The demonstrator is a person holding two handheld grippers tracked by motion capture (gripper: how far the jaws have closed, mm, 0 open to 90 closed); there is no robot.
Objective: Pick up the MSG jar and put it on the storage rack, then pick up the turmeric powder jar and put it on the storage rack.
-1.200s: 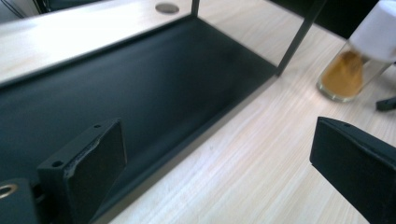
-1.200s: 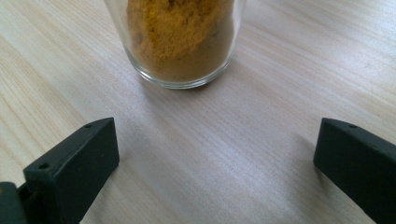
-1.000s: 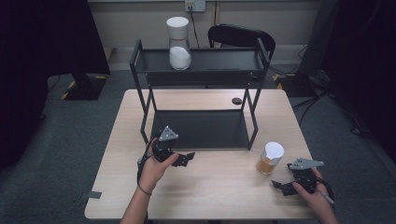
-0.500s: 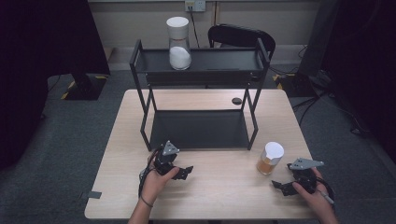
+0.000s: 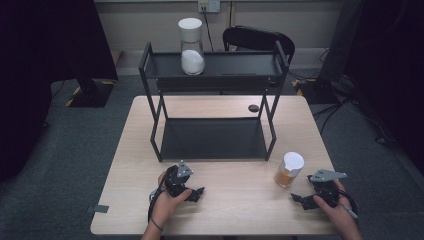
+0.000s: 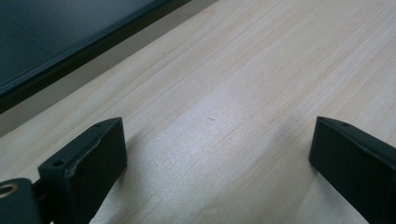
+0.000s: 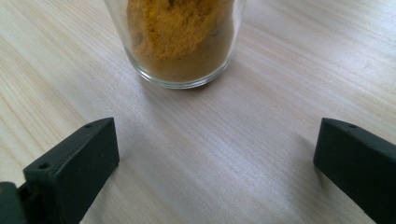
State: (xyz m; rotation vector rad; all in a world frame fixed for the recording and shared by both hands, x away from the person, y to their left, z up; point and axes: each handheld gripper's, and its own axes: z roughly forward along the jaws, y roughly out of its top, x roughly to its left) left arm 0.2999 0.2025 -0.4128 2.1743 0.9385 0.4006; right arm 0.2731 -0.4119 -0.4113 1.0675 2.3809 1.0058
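A glass jar of orange-yellow powder (image 5: 289, 170) with a white lid stands on the wooden table (image 5: 240, 210) near its front right. My right gripper (image 5: 302, 198) rests low on the table just right of and in front of that jar, open, with the jar's base (image 7: 180, 42) a short way ahead of its jaws. My left gripper (image 5: 196, 194) is held at the front left, open over bare wood (image 6: 219, 121), nothing between its jaws. A second jar of white powder (image 5: 191, 47) with a white lid stands on the top shelf of the black rack (image 5: 150, 135).
The black two-tier rack fills the middle of the table; its lower tray (image 6: 42, 42) lies just beyond my left gripper. A small dark disc (image 5: 253, 108) lies on the table behind the rack. A black chair (image 5: 260, 40) stands past the far edge.
My left gripper has drawn back from the rack toward the front edge of the table. The right gripper and the orange jar have stayed put.
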